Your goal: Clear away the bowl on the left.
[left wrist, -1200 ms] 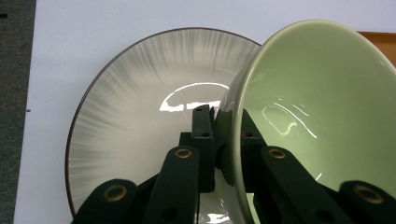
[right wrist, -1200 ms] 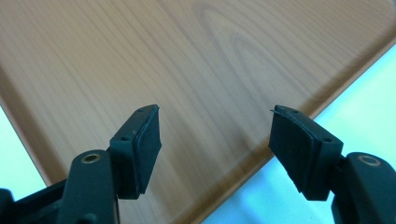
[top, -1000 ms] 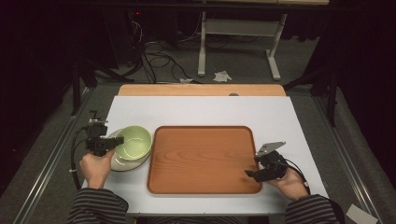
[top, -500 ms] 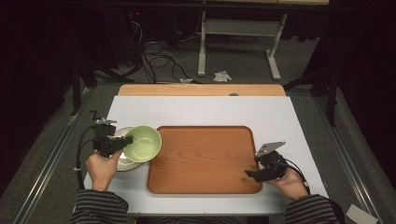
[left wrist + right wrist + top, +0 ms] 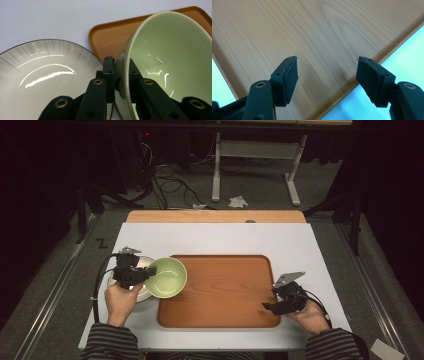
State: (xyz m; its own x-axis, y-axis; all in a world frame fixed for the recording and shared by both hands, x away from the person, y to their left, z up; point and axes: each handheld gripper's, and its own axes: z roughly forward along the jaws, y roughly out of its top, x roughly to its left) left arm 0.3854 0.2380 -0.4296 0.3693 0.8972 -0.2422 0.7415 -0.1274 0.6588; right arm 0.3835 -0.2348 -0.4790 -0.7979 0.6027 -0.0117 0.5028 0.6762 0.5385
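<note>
my left gripper pinches the bowl rim, tilted over the tray's left edge above the plate; thin grip, it may slip. right gripper gapes empty.

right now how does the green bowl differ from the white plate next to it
The glossy pale green ceramic bowl is deep and plain; the white ceramic plate with grey streaks at its rim is shallow. The bowl is pinched at its rim by the left hand-held gripper and tilted over the edge of the wooden tray; the plate lies flat on the white table, ungripped. Both are round and shiny.
</note>
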